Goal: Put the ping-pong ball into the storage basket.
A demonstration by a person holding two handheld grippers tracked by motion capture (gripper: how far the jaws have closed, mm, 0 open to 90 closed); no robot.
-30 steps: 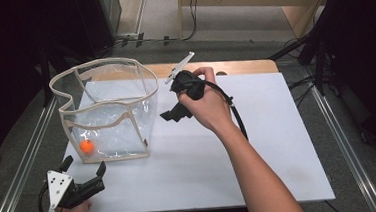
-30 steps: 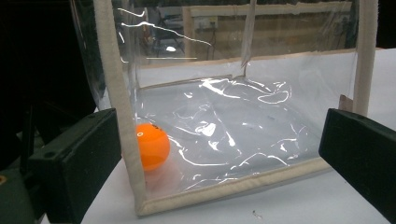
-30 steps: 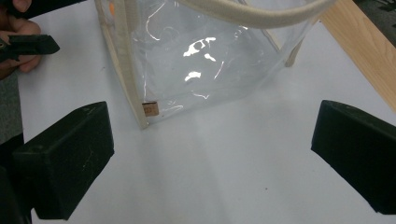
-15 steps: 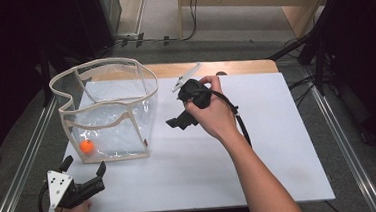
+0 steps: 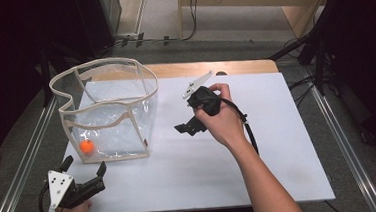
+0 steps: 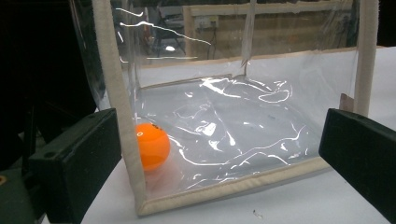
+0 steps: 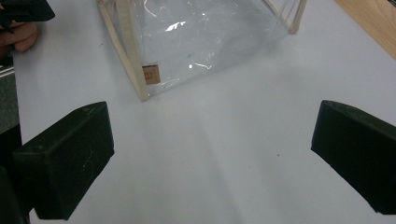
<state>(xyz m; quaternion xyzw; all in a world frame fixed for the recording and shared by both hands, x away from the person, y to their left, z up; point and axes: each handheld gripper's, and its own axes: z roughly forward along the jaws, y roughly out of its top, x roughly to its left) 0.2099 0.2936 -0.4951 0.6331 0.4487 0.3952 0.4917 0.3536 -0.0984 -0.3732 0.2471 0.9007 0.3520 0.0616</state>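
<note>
High view: clear bag with orange ball between 2 claws, both wide, empty.

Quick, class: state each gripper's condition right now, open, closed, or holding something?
Left gripper: open, holding nothing, facing the clear bag with the orange ball inside.
Right gripper: open, holding nothing, above the white table.

Bright overhead light, glare streaks on the clear bag, dark surroundings.

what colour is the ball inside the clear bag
Orange. The ball shows best in the left gripper view, in the bag's corner.
</note>
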